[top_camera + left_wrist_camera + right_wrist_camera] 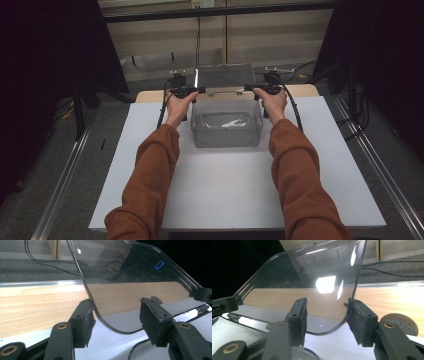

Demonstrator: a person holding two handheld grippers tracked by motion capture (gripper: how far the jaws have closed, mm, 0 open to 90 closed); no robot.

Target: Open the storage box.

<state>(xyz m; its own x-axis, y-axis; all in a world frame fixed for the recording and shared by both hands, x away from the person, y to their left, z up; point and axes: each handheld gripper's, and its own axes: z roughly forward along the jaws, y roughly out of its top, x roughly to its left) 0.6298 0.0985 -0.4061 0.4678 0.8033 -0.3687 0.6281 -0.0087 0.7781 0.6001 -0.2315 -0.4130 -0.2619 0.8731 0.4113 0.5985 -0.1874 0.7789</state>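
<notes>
A clear plastic box (226, 131) stands at the far middle of the white board (230, 185), with a white shape (231, 123) lying inside it. Its clear lid (223, 76) is tilted up at the back. My left gripper (197, 90) is at the lid's left front corner and my right gripper (248, 88) at its right front corner. In the left gripper view the lid (125, 277) has its rounded corner between the jaws of the open left gripper (117, 315), touching the left pad (87, 320). In the right gripper view the lid (312, 272) sits likewise inside the open right gripper (328, 312), its edge against the right pad (359, 317).
A wooden table top (37, 305) extends past the board's far edge. A round disc (399, 321) lies on the wood near the right gripper. Cables (50, 263) run over the grey floor behind. Metal rails (60, 185) flank the table.
</notes>
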